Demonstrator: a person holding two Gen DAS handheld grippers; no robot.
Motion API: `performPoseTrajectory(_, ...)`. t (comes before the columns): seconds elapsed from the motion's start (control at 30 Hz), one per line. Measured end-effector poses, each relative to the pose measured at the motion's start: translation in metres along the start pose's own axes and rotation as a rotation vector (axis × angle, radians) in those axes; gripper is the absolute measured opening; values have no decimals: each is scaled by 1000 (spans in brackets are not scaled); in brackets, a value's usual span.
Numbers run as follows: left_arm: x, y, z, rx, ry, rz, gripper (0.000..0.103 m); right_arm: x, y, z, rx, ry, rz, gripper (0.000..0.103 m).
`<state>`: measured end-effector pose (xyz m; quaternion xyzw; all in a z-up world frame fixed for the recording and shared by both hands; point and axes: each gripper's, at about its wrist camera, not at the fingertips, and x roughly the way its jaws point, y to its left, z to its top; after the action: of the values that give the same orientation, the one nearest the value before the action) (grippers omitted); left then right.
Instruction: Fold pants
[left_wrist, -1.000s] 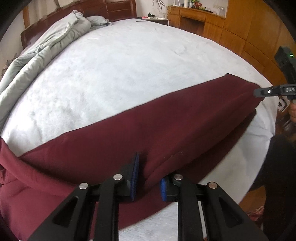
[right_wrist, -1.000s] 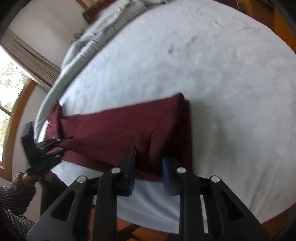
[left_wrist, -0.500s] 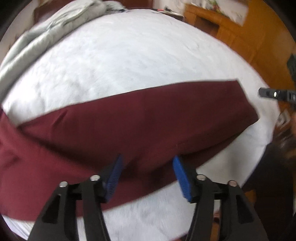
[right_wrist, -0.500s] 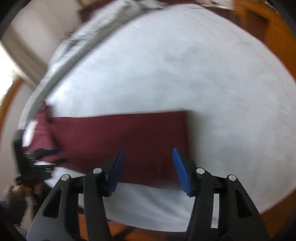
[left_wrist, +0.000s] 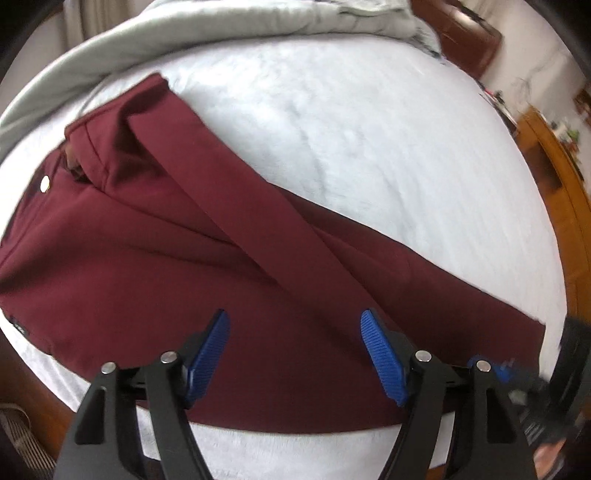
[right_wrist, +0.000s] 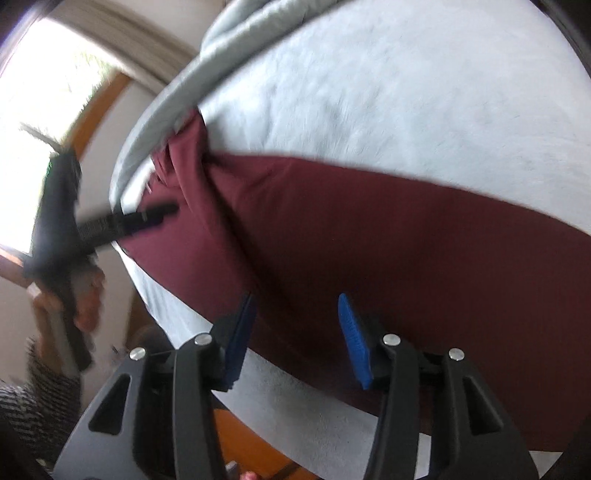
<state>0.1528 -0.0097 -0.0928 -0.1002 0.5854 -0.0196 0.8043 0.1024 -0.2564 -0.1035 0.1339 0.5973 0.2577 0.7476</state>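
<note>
Dark red pants (left_wrist: 184, 277) lie lengthwise across the white bed (left_wrist: 369, 129), one leg folded over the other. The waistband with its pale button (left_wrist: 45, 180) is at the left. My left gripper (left_wrist: 293, 325) hovers over the seat of the pants. Its jaws are opening and the blue pads press on nothing. My right gripper (right_wrist: 295, 306) hangs over the near edge of the pants (right_wrist: 406, 258). Its jaws are closing, still apart, with no cloth pinched. The left gripper (right_wrist: 147, 218) shows blurred by the waist in the right wrist view.
A grey duvet (left_wrist: 184, 33) is bunched along the far side of the bed. A dark headboard (left_wrist: 469, 37) and wooden furniture (left_wrist: 554, 166) stand behind. A bright window (right_wrist: 44, 92), a hand (right_wrist: 85, 306) and a patterned sleeve (right_wrist: 22, 406) are at the left.
Both grippers let go of the pants' folded edge and opened. The left one swung and rolled toward the waist end. The right one slid along the pants toward the waist.
</note>
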Motion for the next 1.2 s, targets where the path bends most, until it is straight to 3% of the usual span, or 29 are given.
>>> performPoseTrajectory(0.07, 11, -1, 9, -27, 24, 26, 74, 24, 11, -5, -18, 75, -23, 48)
performPoseTrajectory(0.17, 19, 0, 23, -40, 26, 63, 74, 29, 19, -14, -72, 60, -83, 48)
performPoseTrajectory(0.3, 33, 9, 45, -60, 83, 117, 75, 25, 16, -18, -63, 60, -73, 50)
performPoseTrajectory(0.43, 40, 15, 55, -100, 140, 105, 75, 22, 9, -19, -45, 51, -48, 51)
performPoseTrajectory(0.53, 44, 17, 55, -138, 175, 62, 55, 20, 5, -20, -32, 49, -32, 51)
performPoseTrajectory(0.6, 45, 17, 53, -149, 192, 32, 35, 13, -4, -22, -20, 50, -14, 52)
performPoseTrajectory(0.73, 42, 15, 51, -149, 188, 24, 20, 9, -7, -23, -13, 45, -1, 52)
performPoseTrajectory(0.87, 25, 16, 37, -146, 140, 27, 14, 7, -10, -23, 1, 47, 15, 52)
performPoseTrajectory(1.07, -4, 37, -16, -173, 89, 32, 12, -1, -6, -27, -15, 64, 6, 52)
performPoseTrajectory(1.2, 5, 50, -56, -160, 77, 73, 12, -1, -4, -35, -37, 95, 2, 53)
